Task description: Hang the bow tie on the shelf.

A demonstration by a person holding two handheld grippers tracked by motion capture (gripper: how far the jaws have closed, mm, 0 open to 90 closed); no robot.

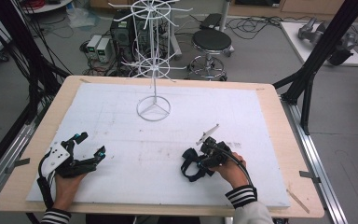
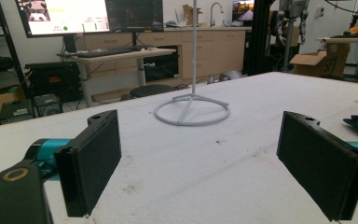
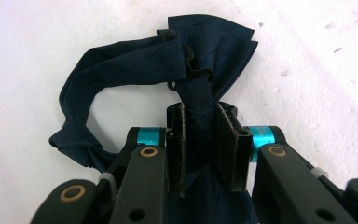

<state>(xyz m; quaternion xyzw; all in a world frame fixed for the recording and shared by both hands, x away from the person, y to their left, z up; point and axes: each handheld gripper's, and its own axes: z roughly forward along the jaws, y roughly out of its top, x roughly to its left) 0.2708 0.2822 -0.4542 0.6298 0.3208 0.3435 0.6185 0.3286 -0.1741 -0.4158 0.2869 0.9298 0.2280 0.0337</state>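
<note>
A dark navy cloth band [image 3: 121, 70], looped and knotted, lies on the white foam board. In the high view the cloth band [image 1: 192, 167] sits at the right of the board's near half. My right gripper [image 3: 200, 140] is shut on a bunched part of the cloth, its pads pinching it from both sides. In the high view the right gripper [image 1: 204, 159] points left and down at the board. My left gripper [image 1: 89, 144] rests at the near left with its jaws wide apart and nothing between them. Its pads [image 2: 93, 161] frame bare board.
A white wire display stand [image 1: 154, 108] with hooked arms rises from its ring base at the board's far centre; the ring base [image 2: 192, 112] lies ahead of the left gripper. The wooden table edge [image 1: 279, 140] borders the board. A stool and black frame posts stand beyond.
</note>
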